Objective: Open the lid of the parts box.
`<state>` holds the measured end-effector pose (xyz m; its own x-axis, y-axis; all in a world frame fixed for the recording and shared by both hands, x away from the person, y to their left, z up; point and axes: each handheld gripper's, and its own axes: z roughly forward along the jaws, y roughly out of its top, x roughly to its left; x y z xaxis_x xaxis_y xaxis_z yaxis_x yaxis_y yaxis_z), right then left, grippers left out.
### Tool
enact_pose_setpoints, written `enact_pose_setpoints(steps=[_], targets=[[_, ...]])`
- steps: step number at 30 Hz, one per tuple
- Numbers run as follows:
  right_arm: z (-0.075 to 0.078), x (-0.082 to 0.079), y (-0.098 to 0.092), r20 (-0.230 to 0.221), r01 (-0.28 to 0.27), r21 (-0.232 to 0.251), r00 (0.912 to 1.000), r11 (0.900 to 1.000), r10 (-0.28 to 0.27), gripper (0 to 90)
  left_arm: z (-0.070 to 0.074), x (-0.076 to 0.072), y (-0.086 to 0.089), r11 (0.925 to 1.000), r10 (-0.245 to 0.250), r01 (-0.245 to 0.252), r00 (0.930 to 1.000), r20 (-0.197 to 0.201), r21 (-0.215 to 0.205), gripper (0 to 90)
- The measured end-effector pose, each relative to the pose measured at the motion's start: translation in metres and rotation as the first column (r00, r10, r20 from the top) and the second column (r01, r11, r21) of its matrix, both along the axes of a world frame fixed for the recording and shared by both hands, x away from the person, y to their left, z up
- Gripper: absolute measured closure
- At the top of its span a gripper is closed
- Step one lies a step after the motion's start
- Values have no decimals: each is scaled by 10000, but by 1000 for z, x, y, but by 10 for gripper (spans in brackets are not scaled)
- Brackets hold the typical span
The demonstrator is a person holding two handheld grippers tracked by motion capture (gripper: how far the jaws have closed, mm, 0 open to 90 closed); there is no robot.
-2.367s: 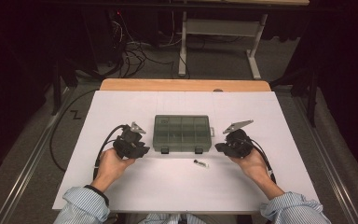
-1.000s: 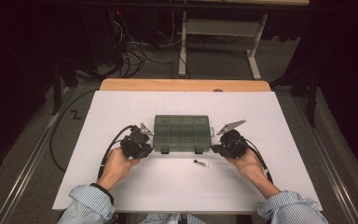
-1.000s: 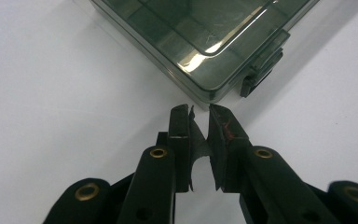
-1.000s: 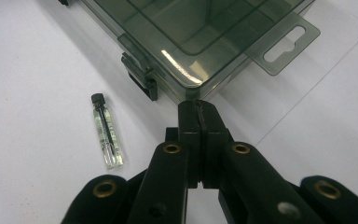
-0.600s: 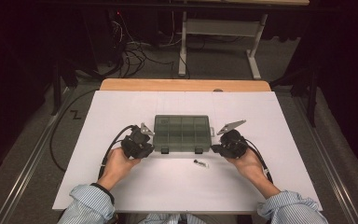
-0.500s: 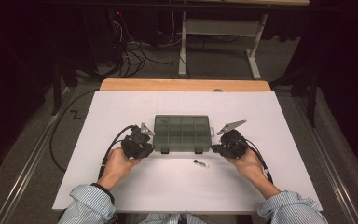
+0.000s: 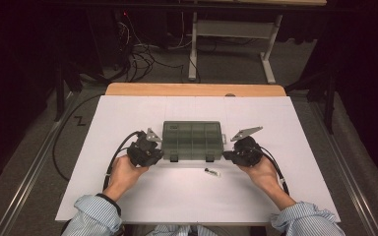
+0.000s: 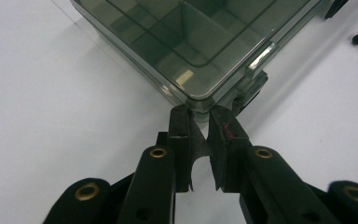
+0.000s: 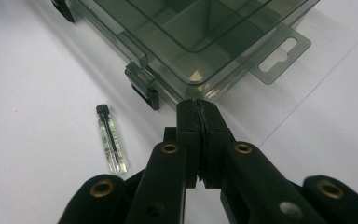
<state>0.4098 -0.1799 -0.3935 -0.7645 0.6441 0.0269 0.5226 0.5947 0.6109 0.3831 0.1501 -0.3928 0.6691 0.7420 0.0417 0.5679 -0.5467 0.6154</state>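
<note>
Box (image 7: 192, 140) mid-table, lid shut; left claw (image 8: 200, 116) and right claw (image 9: 198, 109) both closed on nothing, tips at its near corners, vial (image 9: 111, 143) just in front; risk: uneven push skews box or rolls vial.

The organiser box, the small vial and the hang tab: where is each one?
organiser box (image 7: 192, 138), high view, lid centre.
small vial (image 9: 111, 142), right gripper view, clear body.
hang tab (image 9: 279, 56), right gripper view, beside its slot.
</note>
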Motion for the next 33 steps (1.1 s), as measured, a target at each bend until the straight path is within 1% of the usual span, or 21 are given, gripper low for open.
enact_pose_setpoints(steps=[4,5,6,7,10,11,12,13,14,16,17,19,23,24,29,33], targets=[[1,0,1,140,-56,101,9999,9999,54,894,1,0,0,10000,60,-60,9999,101,-27,770],[2,-1,1,186,5,180,9998,9998,-8,891,1,0,-1,9999,113,-113,9998,132,-40,730],[2,-1,1,186,5,180,9998,9998,-8,891,1,0,-2,9999,165,-165,9998,124,2,730],[3,-1,0,197,22,214,9998,9998,-26,888,1,0,-3,9998,195,-196,9997,159,54,710],[5,-1,-1,257,62,346,9996,9994,-70,886,2,0,-8,9989,279,-295,9987,424,371,646],[6,-1,-1,312,87,427,9995,9990,-101,883,3,0,-10,9984,334,-358,9981,522,444,600],[6,-1,-1,312,87,427,9995,9990,-101,883,4,1,-12,9980,404,-435,9971,642,467,600],[7,-1,-1,305,124,471,9994,9988,-138,882,5,1,-13,9974,415,-456,9964,735,557,582],[9,-1,-2,373,115,533,9992,9985,-135,881,6,2,-15,9971,446,-494,9956,823,578,544],[10,-1,-2,380,131,609,9992,9981,-154,880,7,2,-18,9961,454,-524,9943,963,705,515],[10,-1,-2,380,131,609,9992,9981,-154,880,8,3,-20,9953,470,-555,9933,1056,790,515],[13,0,-3,417,156,728,9990,9972,-187,875,9,3,-22,9944,524,-631,9909,1237,842,474],[12,0,-4,381,215,781,9990,9967,-245,858,12,2,-24,9943,581,-706,9869,1506,793,465],[11,0,-4,306,270,777,9991,9966,-295,852,13,2,-24,9946,589,-714,9859,1569,754,464],[8,3,-4,240,418,795,9987,9960,-439,830,17,3,-22,9957,632,-732,9844,1640,559,461],[9,7,-3,119,709,940,9973,9930,-724,807,21,5,-19,9967,721,-772,9834,1664,248,462]])
